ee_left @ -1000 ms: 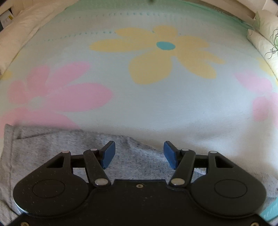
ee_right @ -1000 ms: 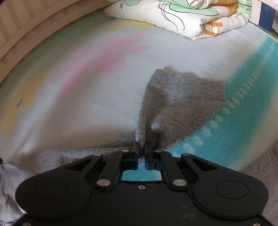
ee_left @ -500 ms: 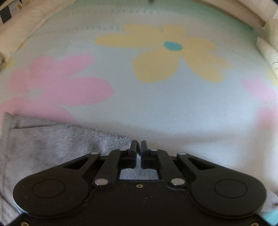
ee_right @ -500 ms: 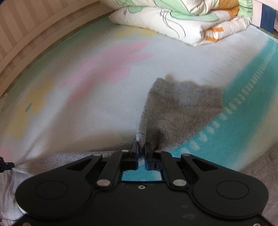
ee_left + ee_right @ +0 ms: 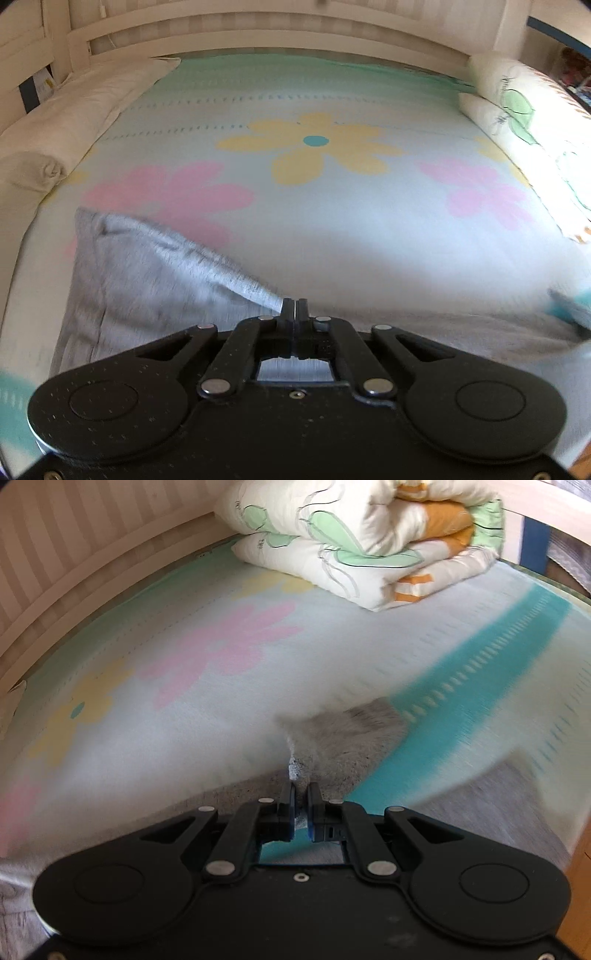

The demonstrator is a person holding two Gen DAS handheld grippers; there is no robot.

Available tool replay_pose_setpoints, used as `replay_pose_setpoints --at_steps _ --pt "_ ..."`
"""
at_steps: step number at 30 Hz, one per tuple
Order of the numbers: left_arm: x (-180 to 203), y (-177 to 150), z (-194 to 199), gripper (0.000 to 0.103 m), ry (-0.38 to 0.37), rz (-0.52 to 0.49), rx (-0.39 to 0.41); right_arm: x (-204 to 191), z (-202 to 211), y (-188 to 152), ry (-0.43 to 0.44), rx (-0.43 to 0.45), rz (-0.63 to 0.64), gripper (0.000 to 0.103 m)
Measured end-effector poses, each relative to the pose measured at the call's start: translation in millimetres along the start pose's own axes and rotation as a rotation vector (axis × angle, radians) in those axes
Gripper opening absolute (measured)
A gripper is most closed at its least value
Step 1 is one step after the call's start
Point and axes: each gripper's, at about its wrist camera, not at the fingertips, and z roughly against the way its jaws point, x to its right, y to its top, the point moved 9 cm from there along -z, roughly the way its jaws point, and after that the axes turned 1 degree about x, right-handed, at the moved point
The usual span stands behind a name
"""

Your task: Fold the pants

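Note:
The grey speckled pants (image 5: pixel 147 273) lie on a flowered bed sheet (image 5: pixel 332 229). In the left wrist view my left gripper (image 5: pixel 295 308) is shut on the pants' edge, and the cloth slopes up from the sheet at lower left to the jaws. In the right wrist view my right gripper (image 5: pixel 301 794) is shut on another part of the grey pants (image 5: pixel 351 731); a bunched fold rises to the fingertips and the rest trails away blurred toward the teal stripe (image 5: pixel 480 672).
A folded white quilt (image 5: pixel 369 542) with green and orange print sits at the far end of the bed. A cream pillow (image 5: pixel 62 122) lies along the left side, with a slatted headboard (image 5: pixel 258 29) behind. A wooden floor strip (image 5: pixel 580 864) shows at right.
My left gripper closed on the pants' edge, then rose and drew back, lifting the cloth. My right gripper stayed shut on its fold and also lifted, so the bed looks farther away.

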Motion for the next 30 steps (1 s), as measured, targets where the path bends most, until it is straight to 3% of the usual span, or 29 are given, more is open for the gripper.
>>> replay_pose_setpoints --at_steps 4,8,11,15,18,23,24,25,30 --pt "1 -30 23 0.0 0.002 -0.052 0.022 11 20 -25 0.013 -0.021 -0.026 0.006" --pt "-1 -66 35 0.0 -0.029 -0.063 -0.05 13 33 -50 0.008 -0.026 -0.026 0.006" --pt "-8 -72 37 0.003 -0.041 -0.044 -0.071 8 41 -60 -0.005 -0.03 -0.001 0.006" --pt "-18 -46 34 0.02 -0.013 -0.076 -0.033 7 49 -68 -0.025 -0.032 0.037 0.006" --pt "-33 -11 20 0.038 0.017 -0.037 -0.015 10 47 -71 -0.032 -0.049 0.036 0.006" --pt "-45 43 -15 0.041 0.059 -0.013 -0.027 13 41 -79 -0.042 -0.075 0.027 0.006" --pt "-43 52 -25 0.048 0.054 -0.012 -0.042 14 39 -79 -0.044 -0.08 0.028 0.006" --pt "-40 58 -36 0.055 0.042 -0.015 -0.062 14 37 -81 -0.048 -0.085 0.031 0.006" --pt "-27 68 -87 0.055 0.064 -0.007 -0.155 13 26 -80 -0.063 -0.1 0.047 0.006"
